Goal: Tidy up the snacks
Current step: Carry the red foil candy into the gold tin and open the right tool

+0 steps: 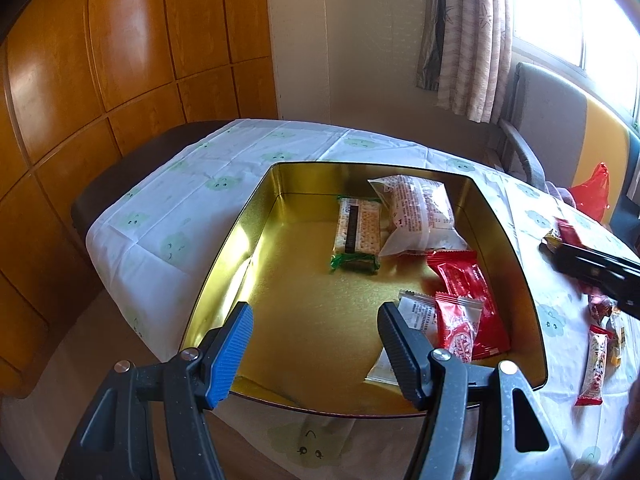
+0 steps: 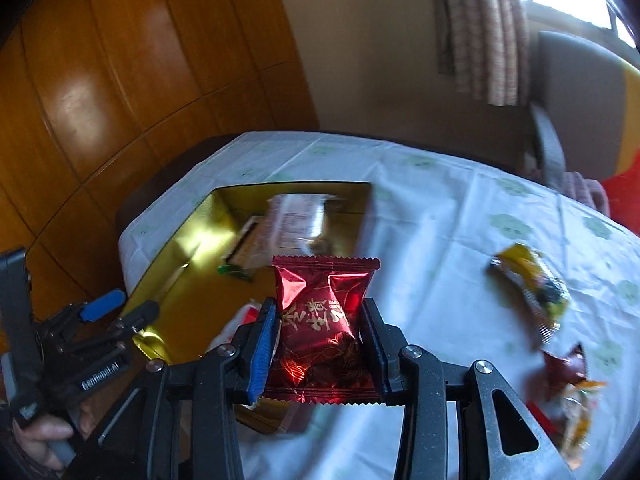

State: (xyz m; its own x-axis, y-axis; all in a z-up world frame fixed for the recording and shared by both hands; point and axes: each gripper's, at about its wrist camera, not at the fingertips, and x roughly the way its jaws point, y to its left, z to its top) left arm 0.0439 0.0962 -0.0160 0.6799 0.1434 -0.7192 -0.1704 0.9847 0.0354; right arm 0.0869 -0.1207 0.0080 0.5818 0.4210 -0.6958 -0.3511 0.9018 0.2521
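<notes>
We have the red foil packet (image 2: 324, 328) pinched across its width in our right gripper (image 2: 320, 344), its long axis running straight ahead along the fingers, lifted over the tablecloth (image 2: 440, 216). The gold tin (image 2: 176, 280) lies ahead and to the left of it, so we judge the carry must swing leftward. Our left gripper (image 1: 312, 344) hangs spread and empty over the tin's near edge, nearer the tin

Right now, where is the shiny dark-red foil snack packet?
The dark-red foil snack packet is clamped in the right gripper, held above the white tablecloth right of the gold tin.
</notes>
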